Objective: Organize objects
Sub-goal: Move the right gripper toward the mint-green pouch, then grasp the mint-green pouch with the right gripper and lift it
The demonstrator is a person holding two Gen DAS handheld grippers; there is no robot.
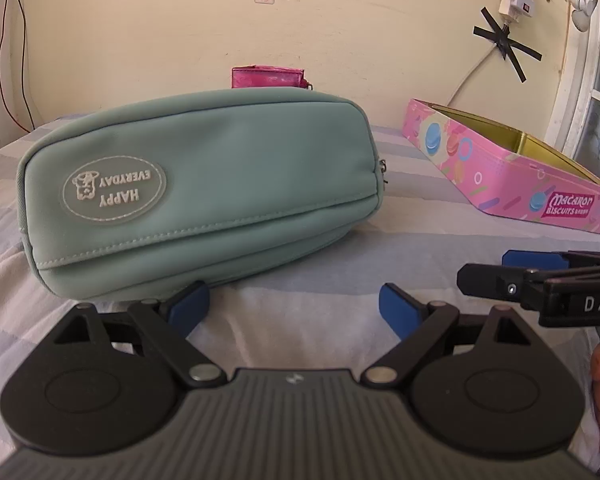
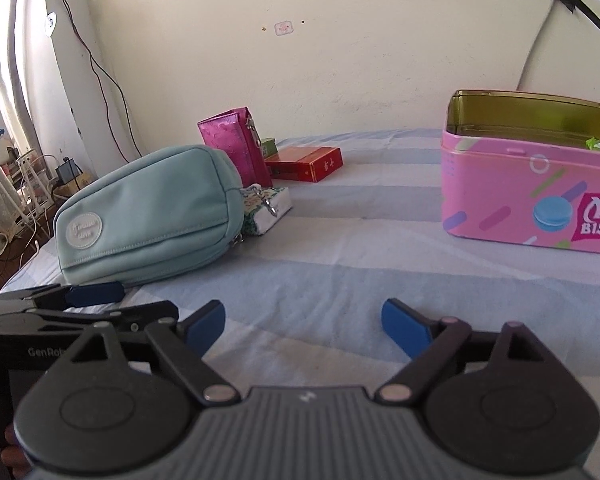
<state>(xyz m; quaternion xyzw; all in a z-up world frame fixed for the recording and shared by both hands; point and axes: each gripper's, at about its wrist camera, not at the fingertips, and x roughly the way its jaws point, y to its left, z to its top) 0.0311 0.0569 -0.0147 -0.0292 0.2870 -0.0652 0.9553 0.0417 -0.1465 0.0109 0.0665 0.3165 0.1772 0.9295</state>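
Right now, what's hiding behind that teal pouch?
Behind the teal pouch: an upright magenta case, a floral packet, a red box and a small green item. The pouch covers their lower parts.

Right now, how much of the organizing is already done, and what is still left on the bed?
Done: the pink biscuit tin stands open, with something green already inside. In hand: nothing; the left tool and the right tool are both open and empty. Left: the teal pouch, magenta case, red box and floral packet still lie outside the tin.
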